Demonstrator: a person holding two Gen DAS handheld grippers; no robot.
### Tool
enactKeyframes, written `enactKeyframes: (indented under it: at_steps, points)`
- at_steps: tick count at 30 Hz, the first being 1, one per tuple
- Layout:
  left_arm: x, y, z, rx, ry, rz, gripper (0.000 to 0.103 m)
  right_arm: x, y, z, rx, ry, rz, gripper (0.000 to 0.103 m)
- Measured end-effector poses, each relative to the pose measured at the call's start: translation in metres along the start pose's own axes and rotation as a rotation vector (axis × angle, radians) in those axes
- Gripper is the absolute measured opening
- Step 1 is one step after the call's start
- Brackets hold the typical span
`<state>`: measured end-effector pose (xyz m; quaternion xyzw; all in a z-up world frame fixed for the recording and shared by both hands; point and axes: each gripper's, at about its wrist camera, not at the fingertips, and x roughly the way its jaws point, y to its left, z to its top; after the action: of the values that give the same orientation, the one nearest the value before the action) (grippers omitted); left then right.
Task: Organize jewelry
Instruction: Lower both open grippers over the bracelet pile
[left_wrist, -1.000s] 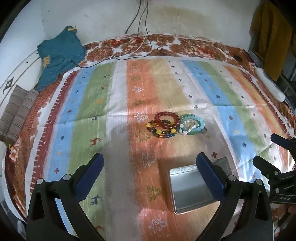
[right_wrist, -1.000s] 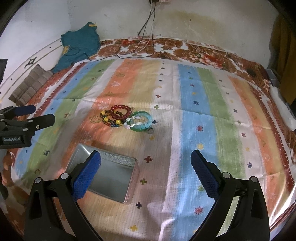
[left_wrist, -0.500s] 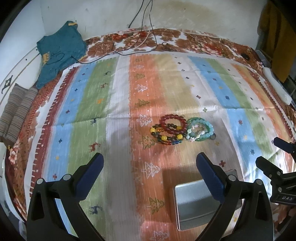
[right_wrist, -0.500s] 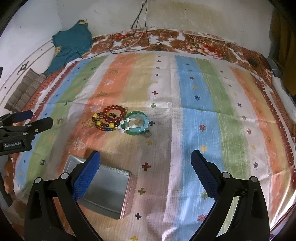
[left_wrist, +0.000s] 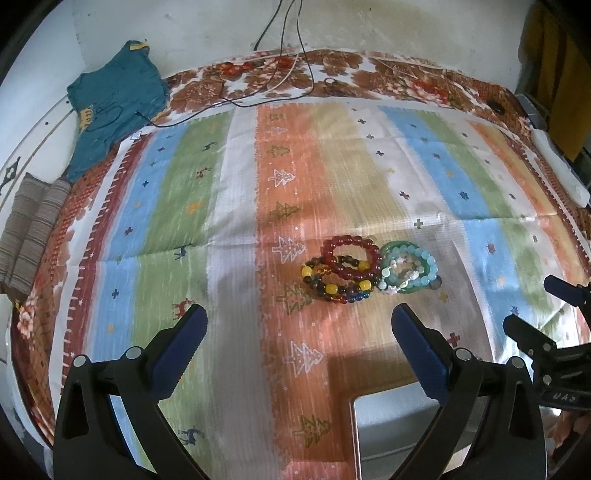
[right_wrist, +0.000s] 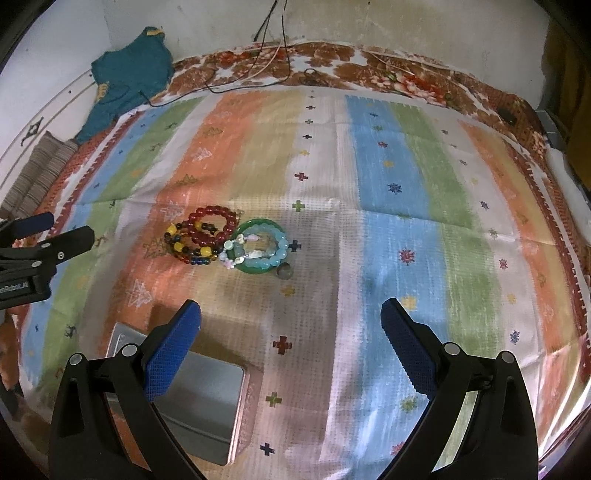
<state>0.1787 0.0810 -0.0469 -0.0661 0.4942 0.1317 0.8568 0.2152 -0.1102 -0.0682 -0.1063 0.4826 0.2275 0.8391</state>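
Striped cloth (left_wrist: 229, 206) holds bracelets (left_wrist: 369, 269) ahead of both spread, empty tools (left_wrist: 295, 325) (right_wrist: 291, 317).

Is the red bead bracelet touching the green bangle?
Touching. In the right wrist view the red bead bracelet presses against the rim of the green bangle, with no cloth visible between them; the left wrist view agrees.

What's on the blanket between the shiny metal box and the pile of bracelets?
Nothing but bare striped cloth. In the right wrist view, the metal box sits near the camera and the bracelets lie farther off, with only printed trees and crosses between them.
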Motion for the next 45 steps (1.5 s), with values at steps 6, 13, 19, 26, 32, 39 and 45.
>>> enactKeyframes:
  at_steps: [6,13,19,26,32,39,45]
  points:
    - [0.019,0.005,0.010,-0.005,0.025,0.026,0.097,0.007,0.006,0.004,-0.028,0.013,-0.005,0.099]
    - [0.042,0.007,0.019,-0.003,0.055,0.038,0.097,0.018,0.011,0.010,-0.043,0.034,0.002,0.099]
    - [0.054,0.003,0.030,0.008,0.057,0.036,0.097,0.026,0.018,0.013,-0.060,0.054,0.007,0.099]
    - [0.075,-0.001,0.042,0.015,0.075,0.030,0.097,0.041,0.022,0.018,-0.033,0.105,0.031,0.099]
    - [0.094,-0.003,0.050,0.023,0.096,0.021,0.097,0.049,0.021,0.024,0.022,0.131,0.042,0.099]
    - [0.110,-0.004,0.057,0.021,0.123,-0.002,0.097,0.065,0.020,0.028,0.093,0.174,0.059,0.099]
    - [0.123,-0.004,0.058,0.029,0.150,-0.005,0.094,0.078,0.017,0.033,0.166,0.195,0.054,0.099]
